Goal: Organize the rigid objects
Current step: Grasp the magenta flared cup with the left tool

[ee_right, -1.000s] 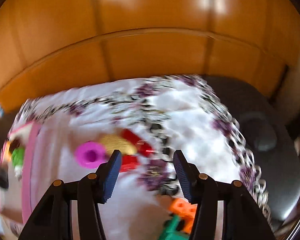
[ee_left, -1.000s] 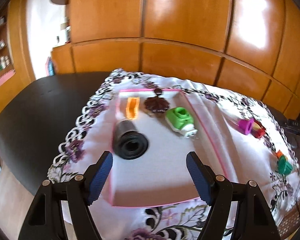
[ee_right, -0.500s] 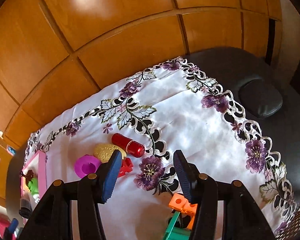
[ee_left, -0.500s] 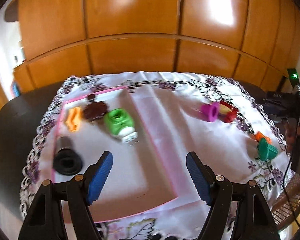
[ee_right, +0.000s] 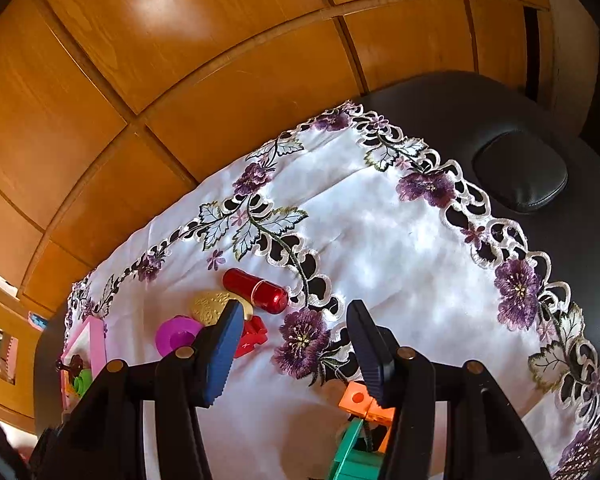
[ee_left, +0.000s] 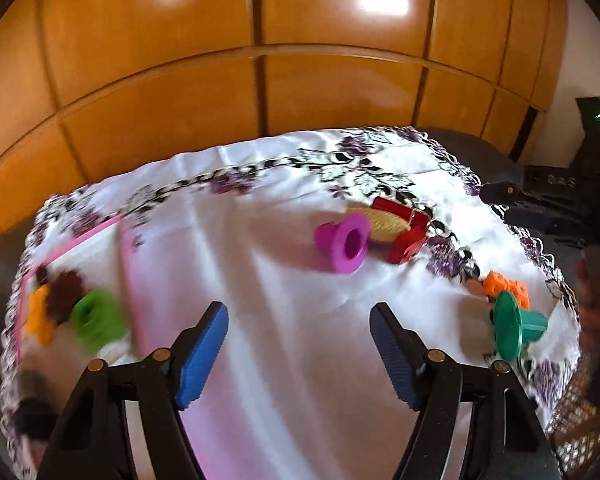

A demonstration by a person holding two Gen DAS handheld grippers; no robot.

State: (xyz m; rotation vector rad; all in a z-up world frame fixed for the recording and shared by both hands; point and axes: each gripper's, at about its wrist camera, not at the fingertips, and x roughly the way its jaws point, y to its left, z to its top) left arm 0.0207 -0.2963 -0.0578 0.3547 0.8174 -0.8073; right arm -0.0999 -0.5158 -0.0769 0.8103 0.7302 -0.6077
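Bare white cloth [ee_left: 268, 280] open at frame centre; magenta spool [ee_left: 342, 246] and red pieces [ee_left: 406, 236] block upper right, pink tray [ee_left: 128, 276] wall blocks left.

1. Both pictures are bright; white glare spots shine on the wooden wall [ee_left: 260, 80];
2. The left view is smeared, most at the pink tray [ee_left: 124, 264];
3. The right view is sharp; straight lines bend; corners go black.
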